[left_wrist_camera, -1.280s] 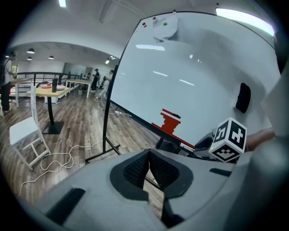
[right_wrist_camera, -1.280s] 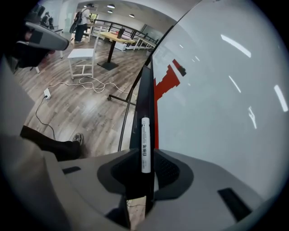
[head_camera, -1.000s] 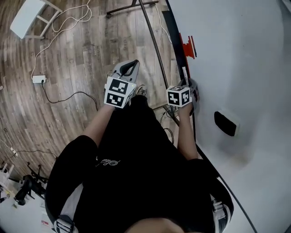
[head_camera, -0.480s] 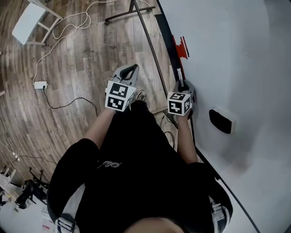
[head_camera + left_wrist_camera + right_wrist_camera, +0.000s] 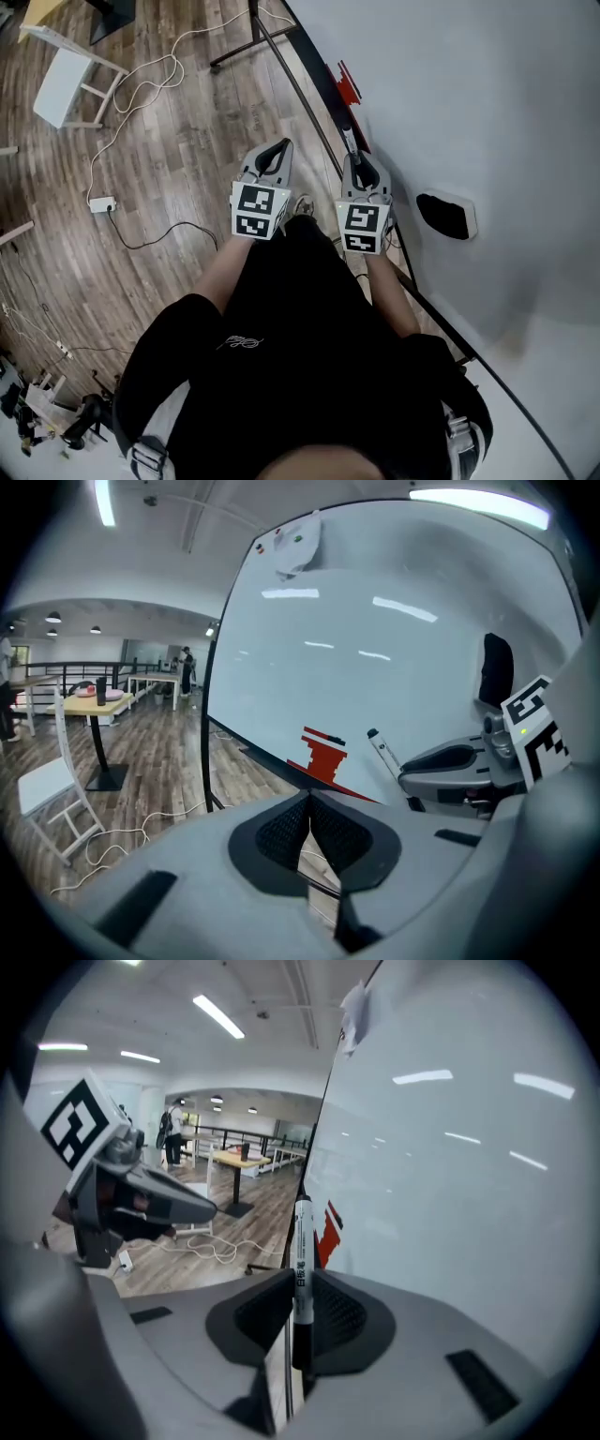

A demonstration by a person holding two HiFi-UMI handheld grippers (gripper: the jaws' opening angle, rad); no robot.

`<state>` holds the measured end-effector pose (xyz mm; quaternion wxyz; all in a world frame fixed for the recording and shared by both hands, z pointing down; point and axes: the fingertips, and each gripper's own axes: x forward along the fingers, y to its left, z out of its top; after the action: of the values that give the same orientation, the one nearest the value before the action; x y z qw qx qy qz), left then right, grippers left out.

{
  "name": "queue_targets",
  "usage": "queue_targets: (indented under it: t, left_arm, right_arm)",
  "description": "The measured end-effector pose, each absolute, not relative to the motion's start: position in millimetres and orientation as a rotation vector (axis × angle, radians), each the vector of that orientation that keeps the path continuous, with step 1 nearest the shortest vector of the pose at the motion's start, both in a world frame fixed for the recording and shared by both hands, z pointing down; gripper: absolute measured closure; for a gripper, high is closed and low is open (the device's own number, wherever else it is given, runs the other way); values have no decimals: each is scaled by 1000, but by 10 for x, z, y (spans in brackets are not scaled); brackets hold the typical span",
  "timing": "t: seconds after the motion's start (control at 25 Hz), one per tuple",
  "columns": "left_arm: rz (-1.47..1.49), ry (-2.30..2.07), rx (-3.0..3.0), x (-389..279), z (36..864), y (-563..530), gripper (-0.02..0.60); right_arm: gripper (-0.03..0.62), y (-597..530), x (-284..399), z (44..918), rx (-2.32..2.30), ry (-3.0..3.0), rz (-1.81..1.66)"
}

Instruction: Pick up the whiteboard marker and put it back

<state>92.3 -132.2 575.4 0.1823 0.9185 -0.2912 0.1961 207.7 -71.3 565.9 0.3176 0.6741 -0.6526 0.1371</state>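
A white whiteboard marker with a black end stands upright between the jaws of my right gripper, which is shut on it. In the head view the right gripper hovers beside the lower edge of the whiteboard, the marker poking out ahead of it. My left gripper is level with it to the left, over the wood floor. Its jaws are shut with nothing between them. The left gripper view also shows the right gripper and the marker.
A red drawing marks the board near its lower edge, and a black eraser sticks to the board at the right. The board's black stand runs along the floor. A white chair, cables and a power strip lie at the left.
The right gripper, with the marker in it, has come left off the board's lower edge, closer to the left gripper. The head view has swung, so the board sits further right.
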Motion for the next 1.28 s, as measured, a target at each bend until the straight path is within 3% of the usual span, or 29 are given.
queue_targets:
  t: [0.6, 1.28]
  left_arm:
    - [325, -1143, 2730, 1045, 4894, -903, 574]
    - [292, -1508, 2564, -294, 4740, -893, 574]
  right_arm:
    - [537, -531, 1729, 4693, 1963, -2364, 194]
    - [537, -802, 537, 4595, 1654, -2572, 74]
